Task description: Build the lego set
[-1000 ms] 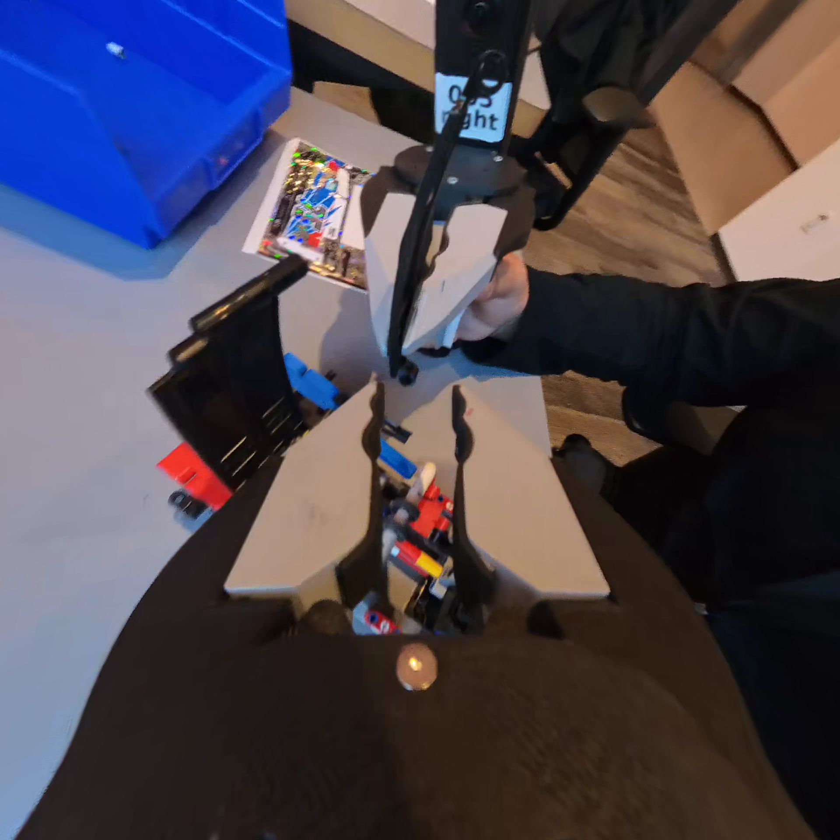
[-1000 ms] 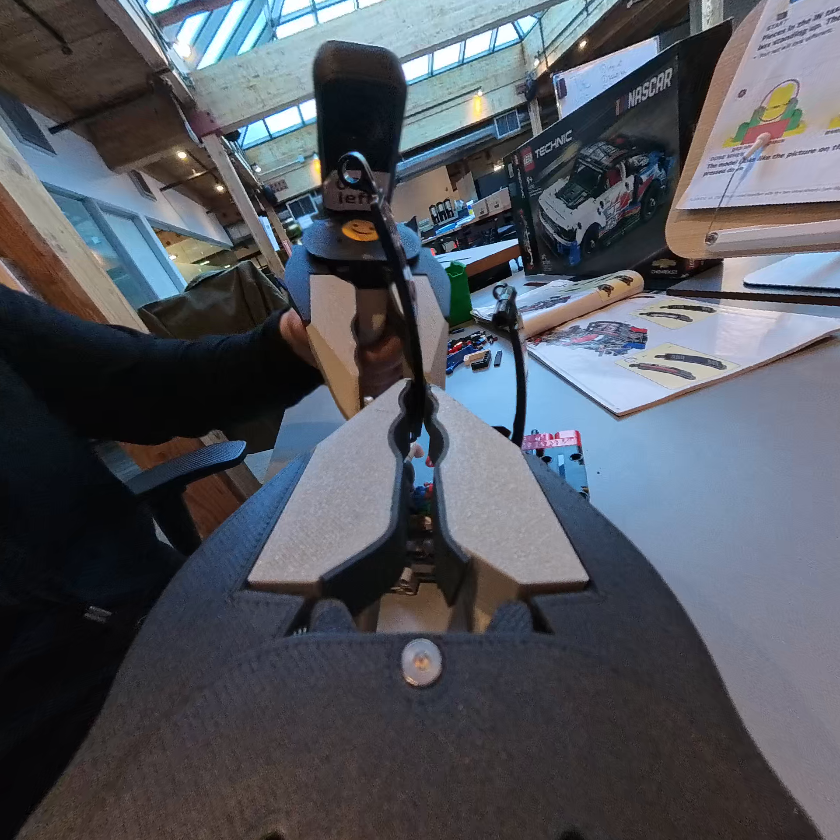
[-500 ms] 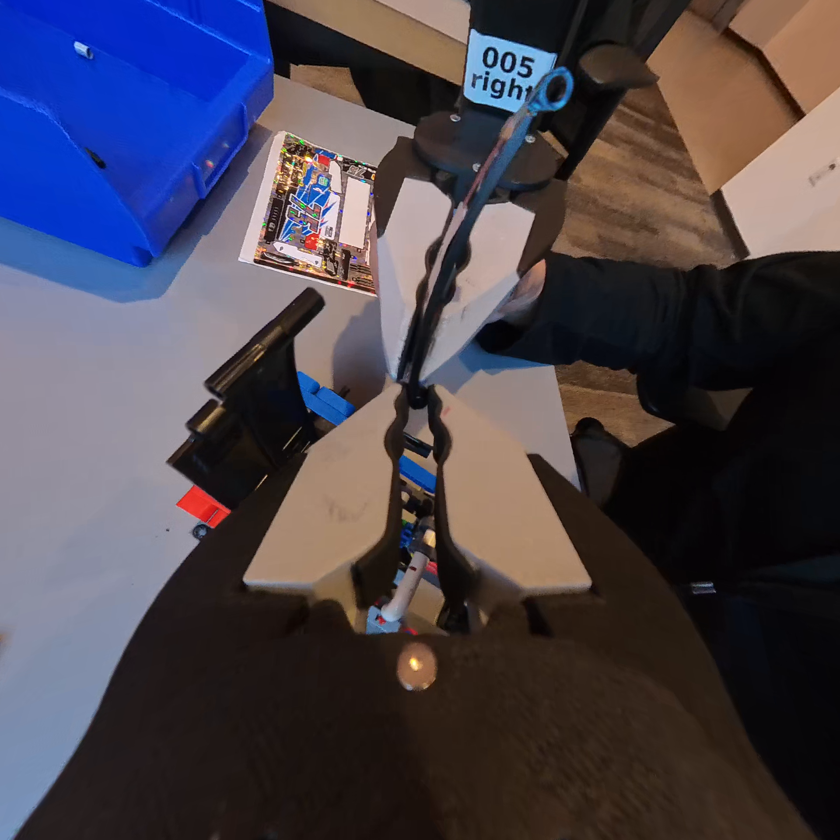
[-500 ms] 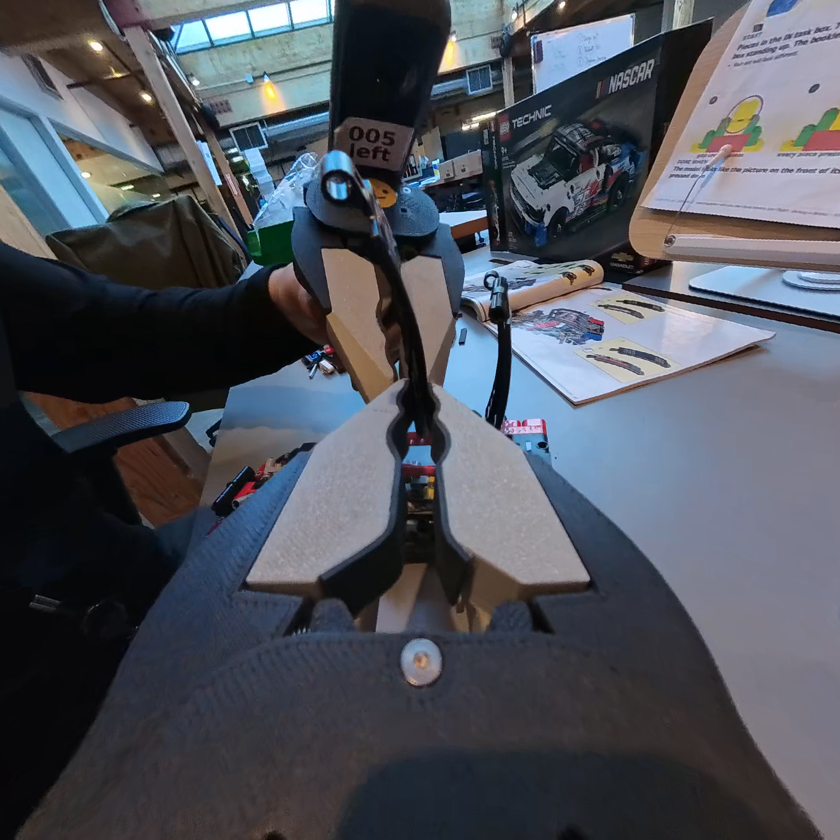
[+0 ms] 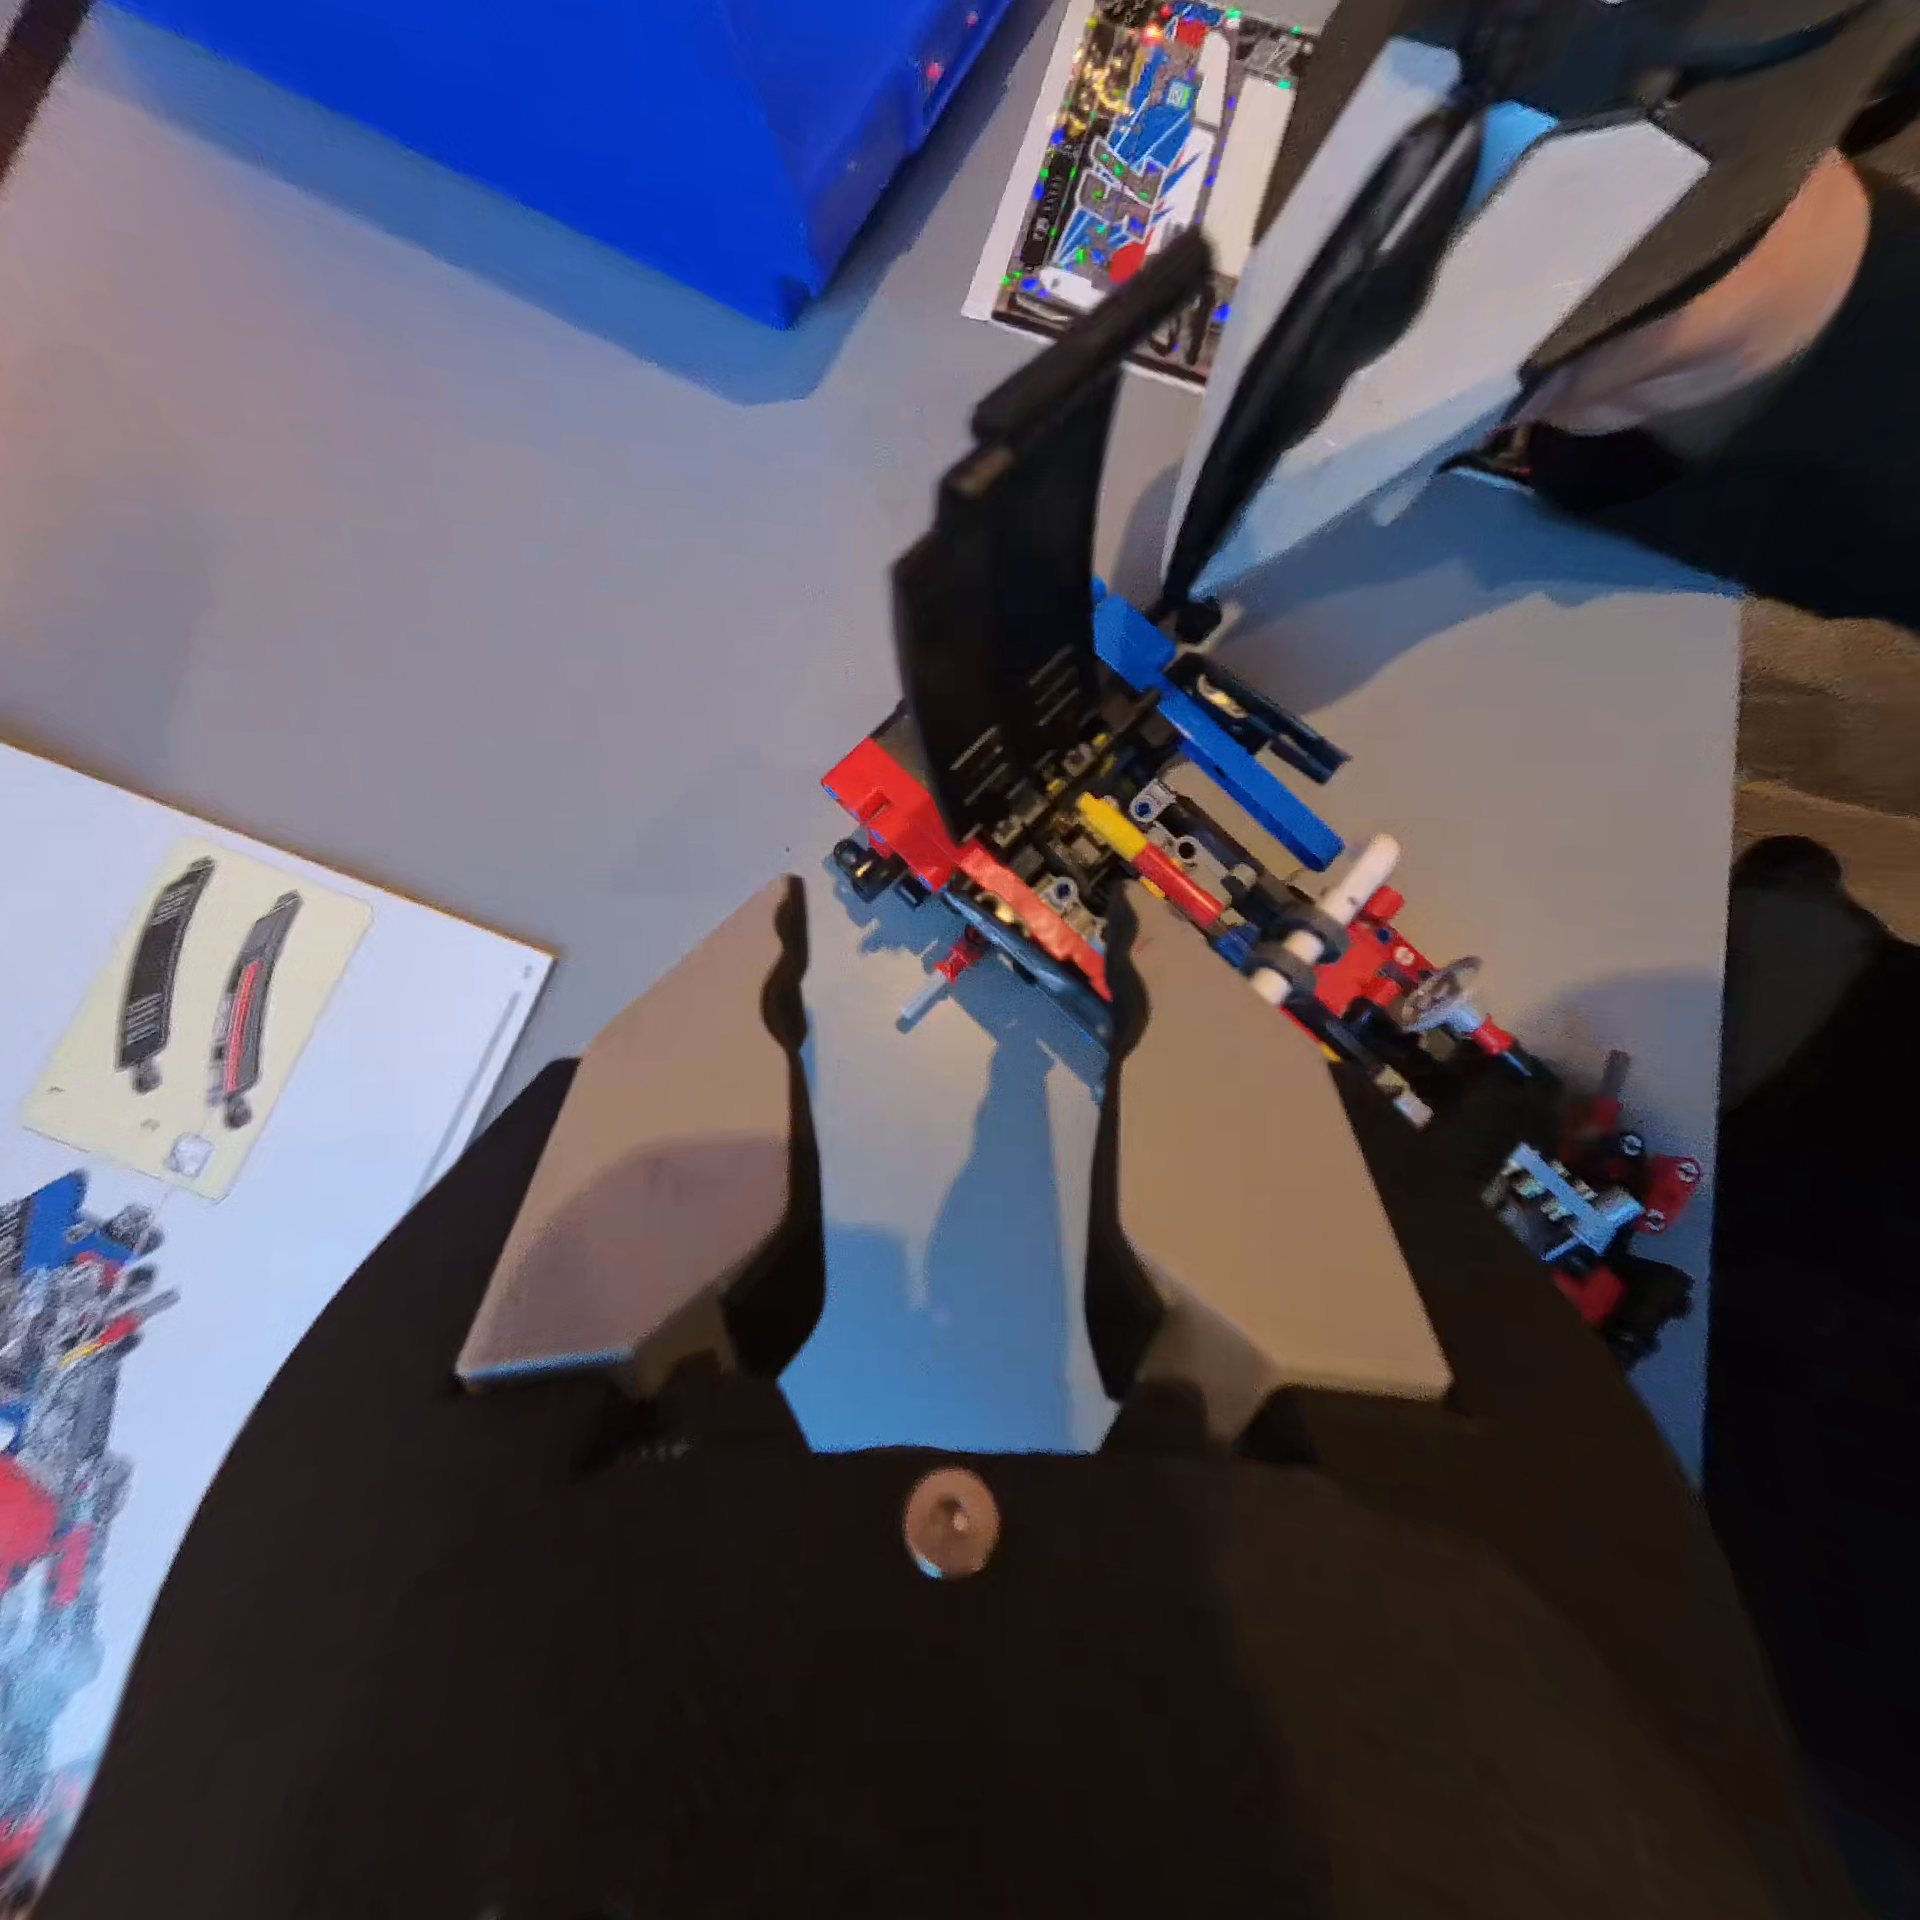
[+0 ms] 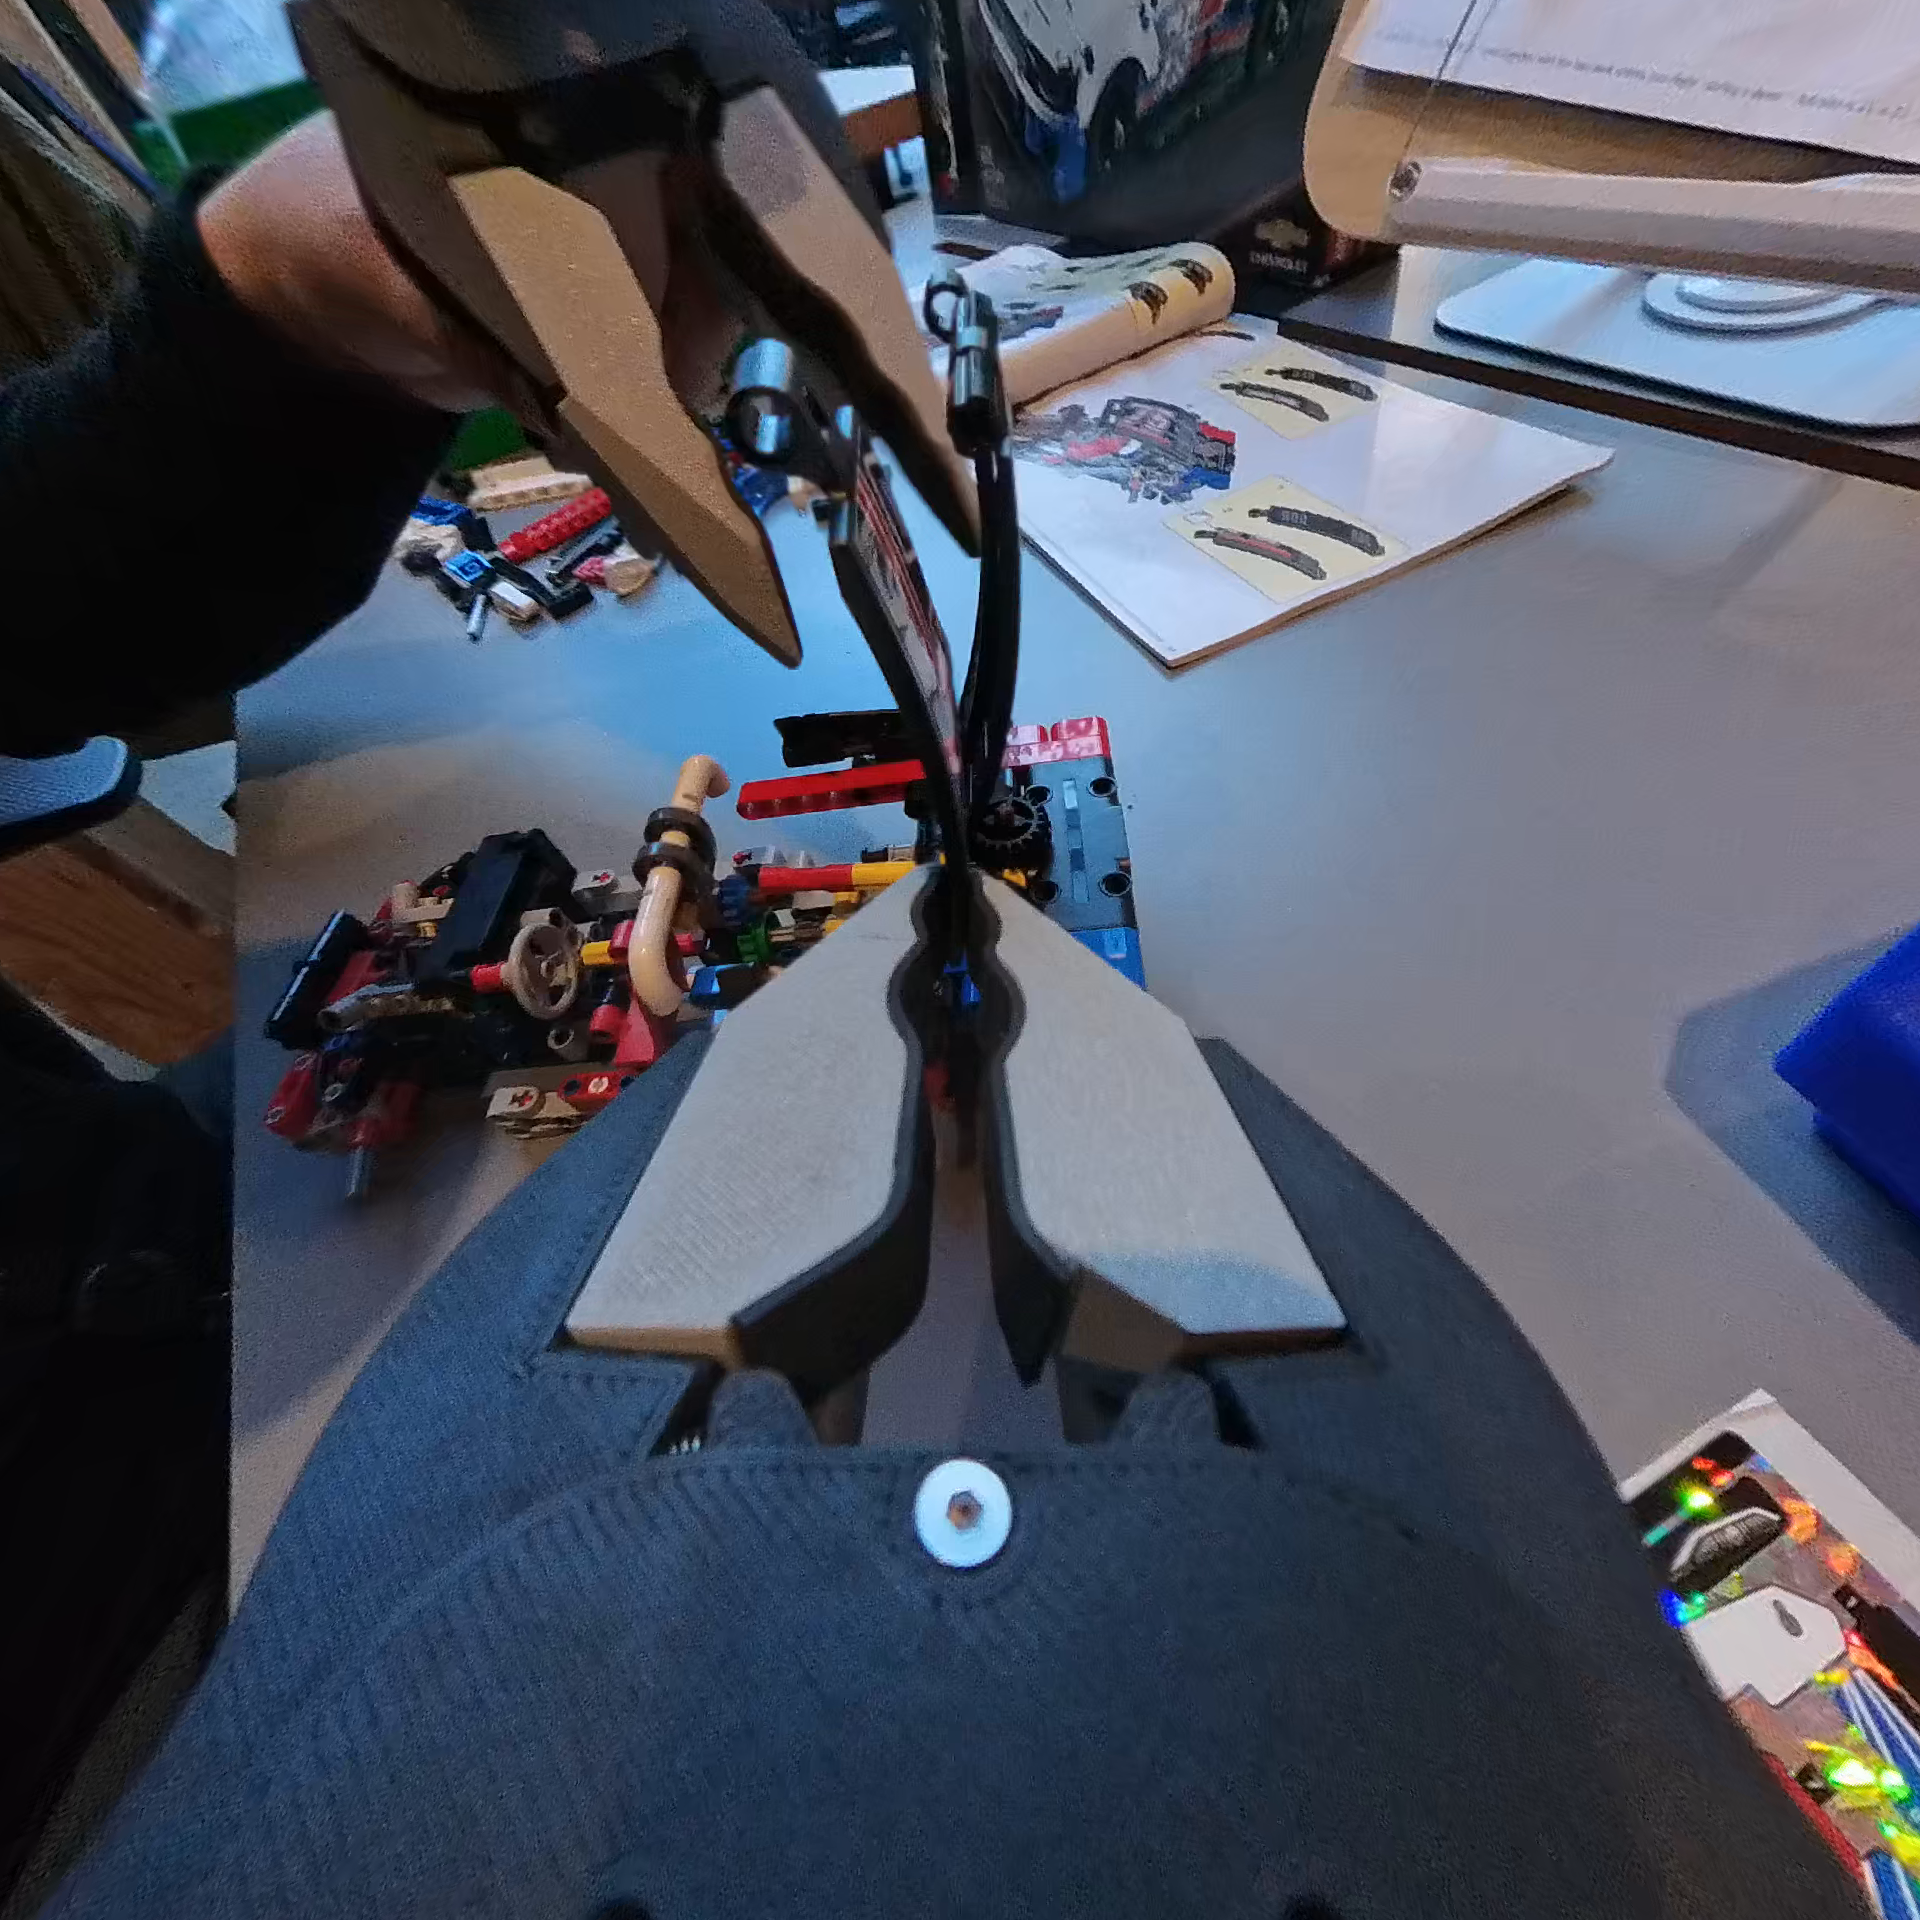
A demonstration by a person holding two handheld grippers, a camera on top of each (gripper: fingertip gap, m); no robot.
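The part-built lego car [image 5: 1143, 862] lies on the grey table [image 5: 416, 540], with red, blue and yellow parts. One black curved panel [image 5: 1008, 623] stands up from it. My right gripper [image 6: 956, 883] is shut on a second black curved panel with a red stripe [image 6: 899, 582], held upright with its lower end at the model [image 6: 540, 966], beside the standing panel [image 6: 987, 540]. My left gripper [image 5: 951, 925] is open and empty, just in front of the car. Its fingers [image 6: 623, 416] hang above the model in the right wrist view.
An open instruction booklet [image 6: 1299, 488] lies at the far side and shows in the left wrist view [image 5: 208, 1039]. A blue bin [image 5: 623, 125], a sticker sheet [image 5: 1132, 156], loose parts [image 6: 520, 551], the set's box [image 6: 1122, 94] and a board on a stand [image 6: 1662, 208] surround the work spot. My hands' fingertips stand some 8 cm from each other.
My left gripper has opened, let go of the panel's end and drawn back over the table. My right gripper has brought the striped panel down to the model.
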